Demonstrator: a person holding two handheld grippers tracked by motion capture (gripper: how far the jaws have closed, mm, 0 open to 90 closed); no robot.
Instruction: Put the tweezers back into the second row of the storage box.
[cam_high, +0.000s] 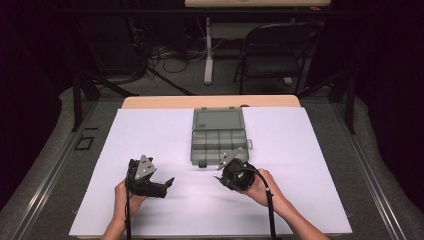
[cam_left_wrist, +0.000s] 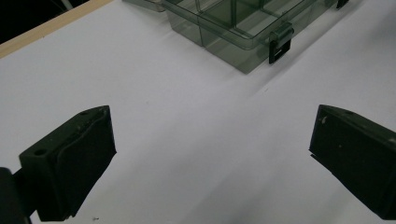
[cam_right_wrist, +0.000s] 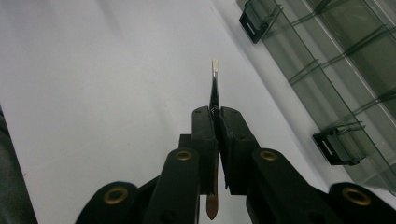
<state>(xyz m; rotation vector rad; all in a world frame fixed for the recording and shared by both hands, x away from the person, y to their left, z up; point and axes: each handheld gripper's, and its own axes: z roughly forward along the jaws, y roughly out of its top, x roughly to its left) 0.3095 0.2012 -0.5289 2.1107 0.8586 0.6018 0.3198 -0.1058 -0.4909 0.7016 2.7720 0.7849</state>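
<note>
A smoky transparent compartment box (cam_high: 219, 145) lies open mid-table, its lid folded back toward the far edge. My right gripper (cam_high: 218, 177) sits just in front of the box's near edge, shut on a thin dark tool (cam_right_wrist: 214, 91) with a pale flat tip and a brown end below the jaws (cam_right_wrist: 215, 116). The tool points along the box's (cam_right_wrist: 327, 79) long side, close to its black latches, without touching it. My left gripper (cam_high: 167, 183) rests lower left of the box, open, with nothing between its jaws (cam_left_wrist: 210, 140); the box corner and a latch (cam_left_wrist: 279, 44) lie ahead of it.
White sheet (cam_high: 150, 135) covers the tabletop, with a wooden table edge (cam_high: 165, 102) behind it. The box compartments look empty. A folding chair (cam_high: 277, 50) and cables stand on the floor beyond the table.
</note>
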